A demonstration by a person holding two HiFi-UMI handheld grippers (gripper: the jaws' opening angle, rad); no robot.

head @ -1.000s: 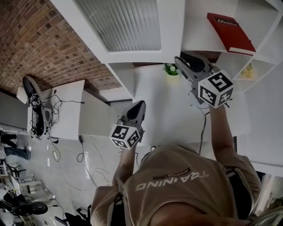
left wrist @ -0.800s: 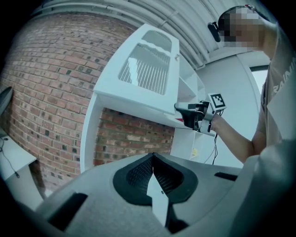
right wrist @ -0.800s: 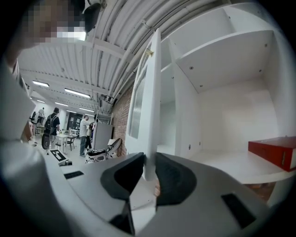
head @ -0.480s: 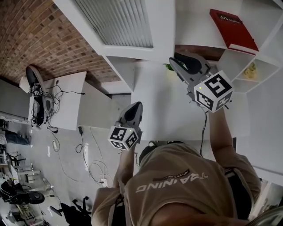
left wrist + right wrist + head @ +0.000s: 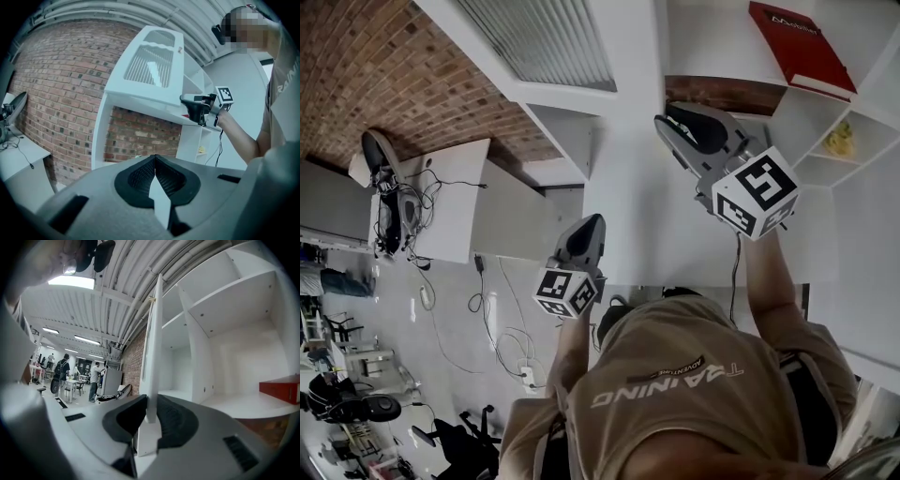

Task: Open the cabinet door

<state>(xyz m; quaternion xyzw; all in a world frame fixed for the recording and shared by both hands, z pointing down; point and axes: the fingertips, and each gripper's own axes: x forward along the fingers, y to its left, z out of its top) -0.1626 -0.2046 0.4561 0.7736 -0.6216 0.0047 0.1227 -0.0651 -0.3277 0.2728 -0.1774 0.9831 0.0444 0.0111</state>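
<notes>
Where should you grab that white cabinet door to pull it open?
Grip the cabinet door by its thin free edge, coming straight at it edge-on, one jaw on each flat face. It is a thin, upright panel. The right gripper, its jaws just closing, already grips that edge.

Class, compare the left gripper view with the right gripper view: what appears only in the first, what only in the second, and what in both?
Only the left gripper view: the left gripper, jaws together and empty; the person's forearm; the slatted face of the cabinet door. Only the right gripper view: a red book on a shelf, and people far off. Both: the brick wall, the white cabinet, and the right gripper, whose jaws have just been closing on the door's edge.
</notes>
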